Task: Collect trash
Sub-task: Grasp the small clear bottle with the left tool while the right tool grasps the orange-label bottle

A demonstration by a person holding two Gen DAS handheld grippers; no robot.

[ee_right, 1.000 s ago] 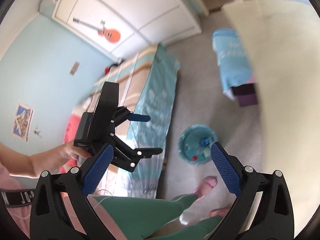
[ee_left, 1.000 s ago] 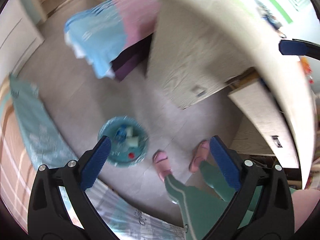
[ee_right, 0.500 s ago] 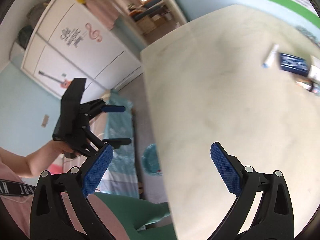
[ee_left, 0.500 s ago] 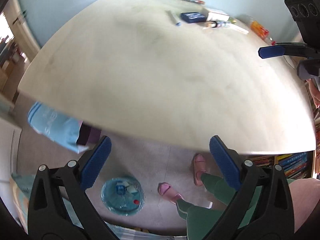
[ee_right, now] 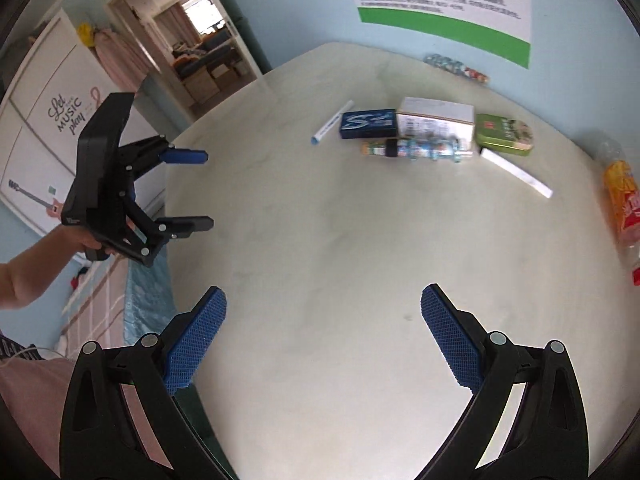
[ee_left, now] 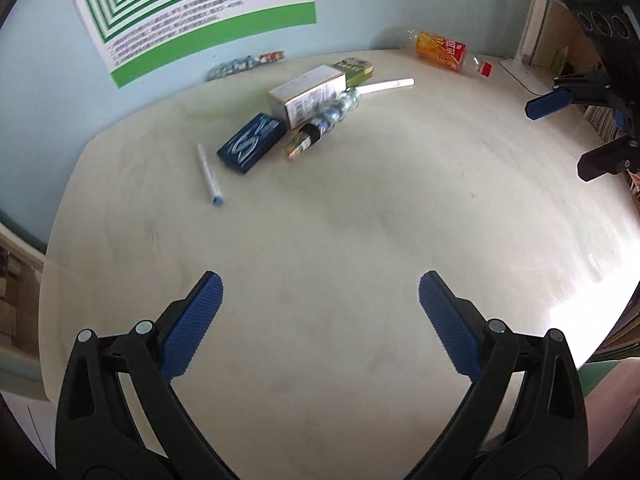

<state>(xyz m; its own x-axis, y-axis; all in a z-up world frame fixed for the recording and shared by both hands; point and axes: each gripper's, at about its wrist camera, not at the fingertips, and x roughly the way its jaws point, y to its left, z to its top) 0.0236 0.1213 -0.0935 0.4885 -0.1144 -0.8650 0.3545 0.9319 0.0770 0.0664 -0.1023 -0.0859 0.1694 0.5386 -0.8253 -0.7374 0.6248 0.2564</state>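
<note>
Trash lies at the far side of a pale table (ee_left: 340, 240): a dark blue packet (ee_left: 252, 142), a white box (ee_left: 308, 94), a small bottle (ee_left: 320, 130), a green tin (ee_left: 356, 70), a white strip (ee_left: 384, 86), a blue-tipped marker (ee_left: 210, 176) and an orange-labelled plastic bottle (ee_left: 444, 50). The same items show in the right wrist view: packet (ee_right: 368, 123), box (ee_right: 436, 120), tin (ee_right: 506, 134), orange bottle (ee_right: 622, 208). My left gripper (ee_left: 320, 320) is open and empty above the near table. My right gripper (ee_right: 324, 332) is open and empty too.
A green-striped poster (ee_left: 192, 4) hangs on the blue wall behind the table. A strip of wrapped candies (ee_left: 244, 63) lies by the wall. Shelves with books (ee_left: 600, 116) stand at the right. A bed (ee_right: 100, 304), wardrobe (ee_right: 44, 128) and doorway (ee_right: 200, 44) are to the left.
Both grippers have swung up from the floor and trash bin to face the tabletop and its litter. The bin has left both views. Both stay open and empty.
</note>
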